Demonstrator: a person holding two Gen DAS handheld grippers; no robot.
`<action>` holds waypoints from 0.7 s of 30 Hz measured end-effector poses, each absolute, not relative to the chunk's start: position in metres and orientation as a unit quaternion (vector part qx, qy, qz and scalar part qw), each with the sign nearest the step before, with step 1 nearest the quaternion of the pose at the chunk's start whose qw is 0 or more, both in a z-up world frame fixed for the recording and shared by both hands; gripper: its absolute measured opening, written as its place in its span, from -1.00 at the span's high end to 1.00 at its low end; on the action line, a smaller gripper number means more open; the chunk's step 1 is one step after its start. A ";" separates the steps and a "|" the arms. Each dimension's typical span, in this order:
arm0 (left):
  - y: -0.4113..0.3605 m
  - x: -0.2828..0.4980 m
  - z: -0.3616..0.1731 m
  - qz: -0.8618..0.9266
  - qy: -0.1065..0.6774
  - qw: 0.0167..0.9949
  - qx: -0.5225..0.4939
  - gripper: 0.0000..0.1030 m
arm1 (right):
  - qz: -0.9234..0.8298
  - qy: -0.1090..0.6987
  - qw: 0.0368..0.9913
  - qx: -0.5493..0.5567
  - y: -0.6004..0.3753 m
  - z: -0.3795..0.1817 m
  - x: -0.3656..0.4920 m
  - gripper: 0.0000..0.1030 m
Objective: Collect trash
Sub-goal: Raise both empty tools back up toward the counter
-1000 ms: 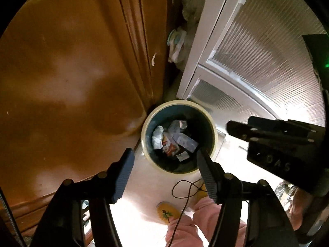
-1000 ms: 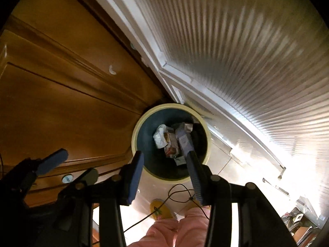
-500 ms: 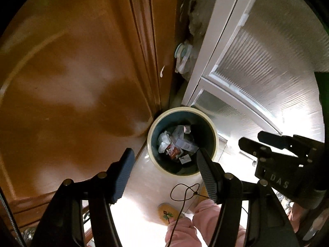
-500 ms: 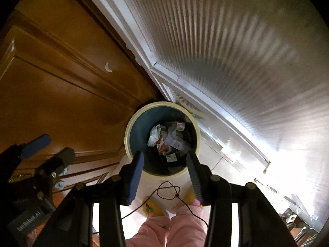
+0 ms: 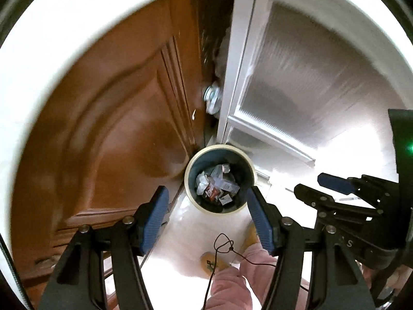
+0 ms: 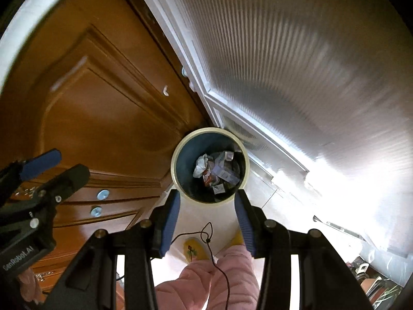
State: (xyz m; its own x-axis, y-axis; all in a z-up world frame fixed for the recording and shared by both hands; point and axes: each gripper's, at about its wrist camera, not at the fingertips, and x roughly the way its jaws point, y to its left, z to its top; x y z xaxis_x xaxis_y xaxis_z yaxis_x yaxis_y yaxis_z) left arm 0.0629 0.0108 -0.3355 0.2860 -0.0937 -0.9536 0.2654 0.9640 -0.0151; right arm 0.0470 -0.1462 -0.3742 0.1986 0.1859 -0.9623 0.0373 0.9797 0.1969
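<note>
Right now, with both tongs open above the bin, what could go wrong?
1. The thin black cord dangles just below the right tongs and could snag on them.
2. The trash bin sits tight in the corner by the wooden door, so the left tongs might knock the panel going down.

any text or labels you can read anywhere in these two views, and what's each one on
"GenRobot.AI": white print on the black body of the left gripper, at the left edge of the right wrist view.
"S": one white letter on the black body of the right gripper, in the left wrist view; the letters beside it are cut off.
The printed wrappers and cartons in the trash bin: too small and blurred to read.
</note>
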 end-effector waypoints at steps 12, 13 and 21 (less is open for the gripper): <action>0.029 0.035 -0.203 -0.158 0.521 0.837 0.062 -0.19 | 0.037 0.572 0.812 0.110 -0.143 -0.252 0.010 0.14; 0.030 0.031 -0.185 -0.165 0.504 0.845 0.069 -0.19 | 0.035 0.564 0.817 0.110 -0.143 -0.239 0.008 0.14; 0.031 0.020 -0.099 -0.210 0.434 0.871 0.091 -0.21 | 0.013 0.486 0.867 0.106 -0.151 -0.147 -0.002 0.14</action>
